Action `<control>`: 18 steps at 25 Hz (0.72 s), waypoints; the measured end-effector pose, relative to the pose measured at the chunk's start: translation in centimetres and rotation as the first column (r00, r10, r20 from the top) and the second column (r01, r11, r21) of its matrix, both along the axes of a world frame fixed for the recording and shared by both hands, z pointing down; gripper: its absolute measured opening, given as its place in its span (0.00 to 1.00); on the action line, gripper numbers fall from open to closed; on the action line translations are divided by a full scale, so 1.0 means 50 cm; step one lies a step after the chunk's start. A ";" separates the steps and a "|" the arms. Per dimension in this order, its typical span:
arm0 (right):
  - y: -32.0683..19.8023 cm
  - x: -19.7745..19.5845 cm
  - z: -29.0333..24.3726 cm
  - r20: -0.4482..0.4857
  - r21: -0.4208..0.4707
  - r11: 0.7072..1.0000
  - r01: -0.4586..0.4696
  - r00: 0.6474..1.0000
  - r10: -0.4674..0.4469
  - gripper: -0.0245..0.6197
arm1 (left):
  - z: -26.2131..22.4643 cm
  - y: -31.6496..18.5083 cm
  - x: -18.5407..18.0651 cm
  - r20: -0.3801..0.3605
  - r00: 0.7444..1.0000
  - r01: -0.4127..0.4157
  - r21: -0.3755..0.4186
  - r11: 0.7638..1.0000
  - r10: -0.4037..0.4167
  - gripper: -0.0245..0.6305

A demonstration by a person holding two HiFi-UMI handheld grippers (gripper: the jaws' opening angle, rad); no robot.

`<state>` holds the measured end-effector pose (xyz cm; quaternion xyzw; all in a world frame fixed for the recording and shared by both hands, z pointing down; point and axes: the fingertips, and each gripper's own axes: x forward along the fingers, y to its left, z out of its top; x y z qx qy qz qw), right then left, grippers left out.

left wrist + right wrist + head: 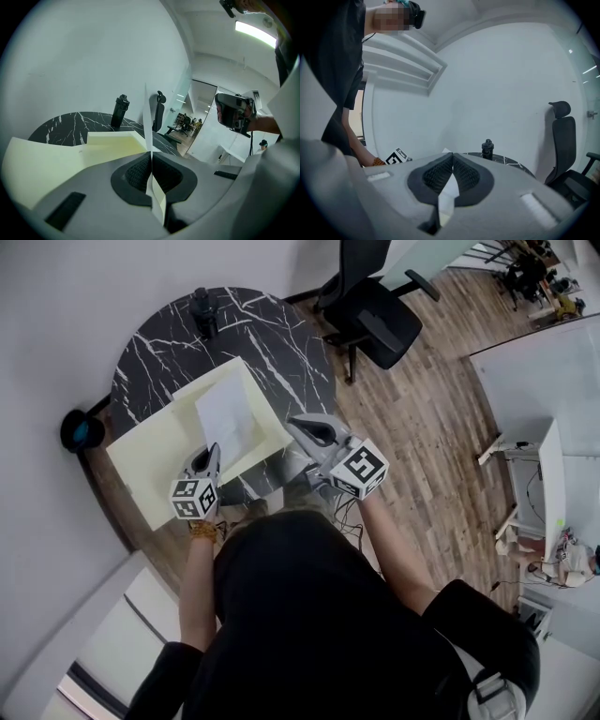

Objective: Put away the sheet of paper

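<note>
The person in a black top bends over the work with both bare forearms reaching forward, elbows close to the body. The left forearm runs straight ahead, with a beaded orange bracelet at the wrist. It ends at the left gripper, which points forward and slightly down at the near edge of the open pale yellow card folder. Its jaws are pressed together on the near edge of the white sheet of paper. In the left gripper view the sheet shows edge-on, a thin line rising from between the pads. From above, the sheet slants up and away over the right half of the folder, where a flap stands raised.

The right forearm angles inward from the right, carrying the right gripper almost level, its tips just beside the folder's right corner. In the right gripper view the pads meet at the tips. A pale sliver shows in the wedge-shaped gap behind them, but whether anything is pinched there cannot be told.

The folder lies on the near part of a round black marble-patterned table. Beyond the folder, at the far rim, stands a black bottle. Further right of the folder, off the table, a black office chair stands on a wooden plank floor.
</note>
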<state>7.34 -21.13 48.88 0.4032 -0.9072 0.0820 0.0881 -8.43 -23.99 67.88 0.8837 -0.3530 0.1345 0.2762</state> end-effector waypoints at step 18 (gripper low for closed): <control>-0.001 0.006 -0.003 0.018 0.000 1.000 0.016 1.000 -0.016 0.04 | 0.076 -0.020 0.008 0.108 0.994 0.018 -0.079 0.997 -0.009 0.05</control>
